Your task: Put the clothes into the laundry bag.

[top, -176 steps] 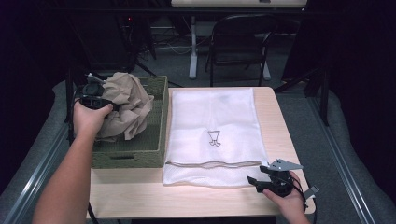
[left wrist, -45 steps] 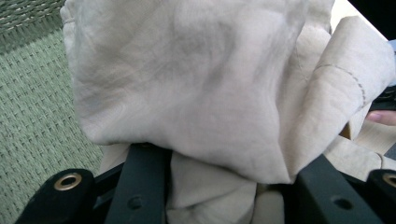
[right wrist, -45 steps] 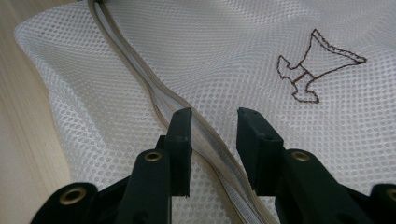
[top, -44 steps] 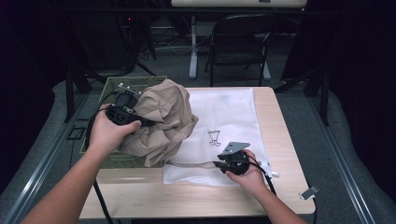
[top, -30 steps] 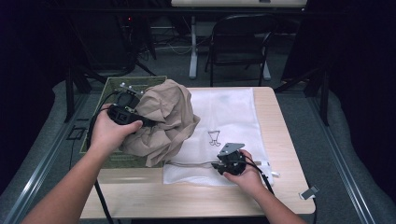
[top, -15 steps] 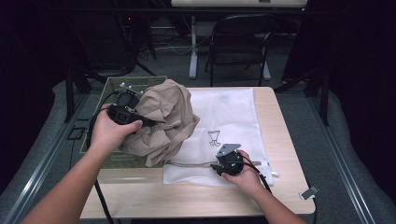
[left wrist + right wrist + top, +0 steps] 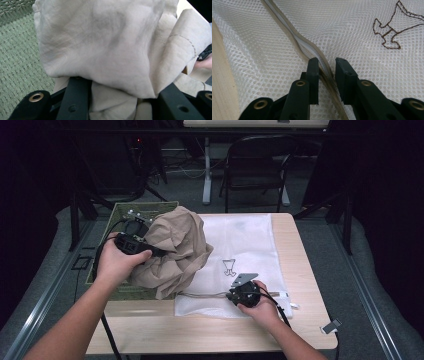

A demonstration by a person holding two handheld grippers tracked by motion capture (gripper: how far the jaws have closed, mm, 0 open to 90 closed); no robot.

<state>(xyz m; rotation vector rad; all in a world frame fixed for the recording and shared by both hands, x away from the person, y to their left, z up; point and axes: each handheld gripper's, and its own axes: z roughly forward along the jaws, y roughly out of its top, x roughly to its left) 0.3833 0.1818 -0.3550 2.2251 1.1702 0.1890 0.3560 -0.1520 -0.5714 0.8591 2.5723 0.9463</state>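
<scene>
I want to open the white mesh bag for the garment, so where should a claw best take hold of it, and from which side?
Grip the raised zipper edge of the mesh bag, coming in low from the person's side. There the seam stands up as a ridge, while the rest of the mesh lies flat. The right claw straddles it, and its jaws have just been closing.

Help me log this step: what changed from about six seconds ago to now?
The left gripper lifted the beige garment out of the green basket toward the table. The right gripper moved onto the white mesh bag; its jaws have just been closing around the zipper edge. Bag and basket stayed put.
</scene>
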